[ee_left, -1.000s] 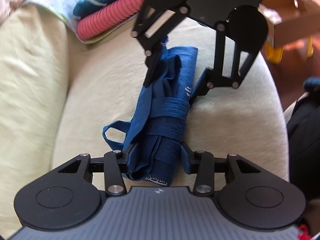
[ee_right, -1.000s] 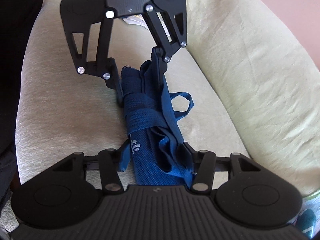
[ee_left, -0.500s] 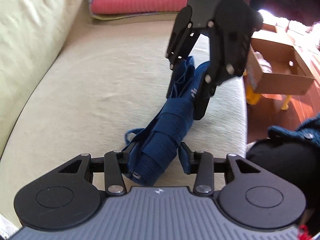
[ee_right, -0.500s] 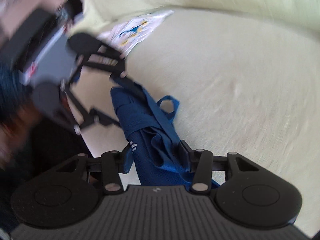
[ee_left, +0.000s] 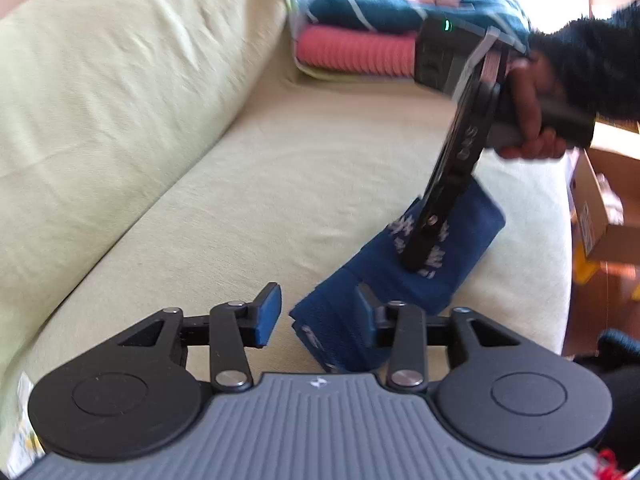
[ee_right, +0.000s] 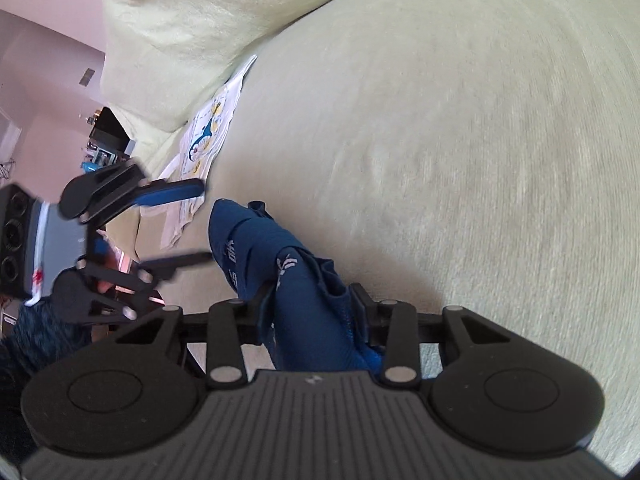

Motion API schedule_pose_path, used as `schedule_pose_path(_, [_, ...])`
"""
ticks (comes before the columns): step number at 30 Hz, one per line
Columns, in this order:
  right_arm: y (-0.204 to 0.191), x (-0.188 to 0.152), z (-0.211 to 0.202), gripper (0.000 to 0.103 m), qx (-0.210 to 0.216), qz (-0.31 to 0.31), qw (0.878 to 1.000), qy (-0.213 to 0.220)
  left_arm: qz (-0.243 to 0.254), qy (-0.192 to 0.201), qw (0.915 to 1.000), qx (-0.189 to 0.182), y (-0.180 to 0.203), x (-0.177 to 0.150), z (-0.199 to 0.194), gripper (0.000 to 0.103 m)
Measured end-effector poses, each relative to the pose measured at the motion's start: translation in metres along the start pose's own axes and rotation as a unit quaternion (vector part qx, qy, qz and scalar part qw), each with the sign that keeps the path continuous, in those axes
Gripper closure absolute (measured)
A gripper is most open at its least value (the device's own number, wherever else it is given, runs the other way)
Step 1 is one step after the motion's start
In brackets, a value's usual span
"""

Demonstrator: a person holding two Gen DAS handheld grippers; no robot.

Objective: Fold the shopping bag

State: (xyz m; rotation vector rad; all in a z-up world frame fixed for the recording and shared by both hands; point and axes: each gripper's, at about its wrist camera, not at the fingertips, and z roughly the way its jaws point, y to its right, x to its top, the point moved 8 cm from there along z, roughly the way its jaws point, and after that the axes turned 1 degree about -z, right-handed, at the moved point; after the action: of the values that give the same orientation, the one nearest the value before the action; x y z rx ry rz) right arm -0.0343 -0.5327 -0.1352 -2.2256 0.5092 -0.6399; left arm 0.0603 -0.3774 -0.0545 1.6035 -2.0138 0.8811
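Left gripper [ee_left: 316, 316] nearest in the left wrist view, jaws spread wide, nothing pinched; its blue-padded finger [ee_left: 267, 314] stands clear of the cloth, while the other finger overlaps the near end of the folded dark blue fabric shopping bag [ee_left: 404, 276] in the picture, contact not clear. Bag is a compact rolled bundle with white lettering, lying on the pale yellow-green sofa seat cushion [ee_left: 280, 184], near the cushion's front edge. Right gripper [ee_right: 316, 312] has jaws pinching the bag [ee_right: 308, 300] at its other end; seen from the left wrist view it comes down steeply onto the bag, held by the person's hand [ee_left: 528, 116] in a dark fuzzy sleeve. In the right wrist view the left gripper [ee_right: 192, 224] sits just beyond the bag, jaws apart. Farther from the bag: sofa back cushion [ee_left: 112, 92], stack of folded pink and teal textiles [ee_left: 360, 40], brown cardboard box [ee_left: 596, 216] off the sofa edge, white printed cartoon cloth [ee_right: 208, 128] at the seat-back crease.
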Motion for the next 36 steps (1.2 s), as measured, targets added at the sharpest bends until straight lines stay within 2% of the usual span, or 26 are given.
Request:
schedule_pose_path(4, [0.011,0.002,0.010,0.070,0.006,0.062,0.998,0.025,-0.025,-0.006,0.9996,-0.008,0.016,-0.009,0.017,0.067])
schedule_pose_path(6, [0.013,0.003,0.012,0.070,0.006,0.092,0.995,0.039,-0.042,-0.005,0.9991,0.005,0.015,-0.013,0.030,0.067])
schedule_pose_path(9, [0.016,-0.006,0.012,0.072,0.003,0.147,0.987,0.068,-0.086,-0.002,0.9963,-0.005,0.006,-0.012,0.035,0.067])
schedule_pose_path(13, [0.018,-0.008,0.017,0.074,0.005,0.171,0.979,0.108,-0.072,-0.017,0.9973,0.001,0.005,-0.008,0.042,0.067])
schedule_pose_path(15, [0.010,-0.010,0.011,0.072,-0.025,0.138,0.980,0.138,-0.064,-0.018,0.9978,0.006,0.008,-0.009,0.042,0.066])
schedule_pose_path(17, [-0.006,-0.013,0.005,0.063,-0.084,0.074,0.979,0.169,-0.062,-0.017,0.9979,0.010,0.010,-0.010,0.044,0.066])
schedule_pose_path(19, [-0.025,-0.020,-0.006,0.062,-0.155,-0.014,0.969,0.192,-0.057,-0.018,0.9981,0.013,0.012,-0.011,0.046,0.066])
schedule_pose_path(21, [-0.041,-0.031,-0.016,0.062,-0.207,-0.089,0.952,0.207,-0.055,-0.019,0.9982,0.013,0.012,-0.012,0.046,0.066])
schedule_pose_path(23, [-0.056,-0.043,-0.025,0.062,-0.253,-0.168,0.927,0.218,-0.055,-0.019,0.9983,0.012,0.012,-0.013,0.047,0.067])
schedule_pose_path(25, [-0.074,-0.061,-0.032,0.062,-0.300,-0.258,0.890,0.227,-0.052,-0.020,0.9983,0.014,0.013,-0.011,0.047,0.067])
schedule_pose_path(27, [-0.086,-0.075,-0.039,0.064,-0.314,-0.320,0.864,0.227,-0.051,-0.022,0.9984,0.016,0.013,-0.010,0.049,0.067])
schedule_pose_path(28, [-0.094,-0.080,-0.035,0.067,-0.327,-0.360,0.847,0.215,-0.051,-0.022,0.9983,0.016,0.013,-0.010,0.050,0.067])
schedule_pose_path(29, [-0.097,-0.082,-0.030,0.070,-0.336,-0.384,0.836,0.201,-0.052,-0.021,0.9983,0.015,0.013,-0.010,0.050,0.067])
schedule_pose_path(31, [-0.091,-0.080,-0.015,0.080,-0.352,-0.399,0.829,0.171,-0.051,-0.021,0.9984,0.016,0.013,-0.010,0.050,0.067])
schedule_pose_path(32, [-0.086,-0.079,-0.010,0.079,-0.355,-0.400,0.830,0.160,-0.047,-0.021,0.9985,0.020,0.015,-0.010,0.051,0.067])
schedule_pose_path(36, [-0.071,-0.076,-0.005,0.079,-0.340,-0.370,0.850,0.158,-0.047,-0.017,0.9984,0.028,0.017,-0.009,0.054,0.067])
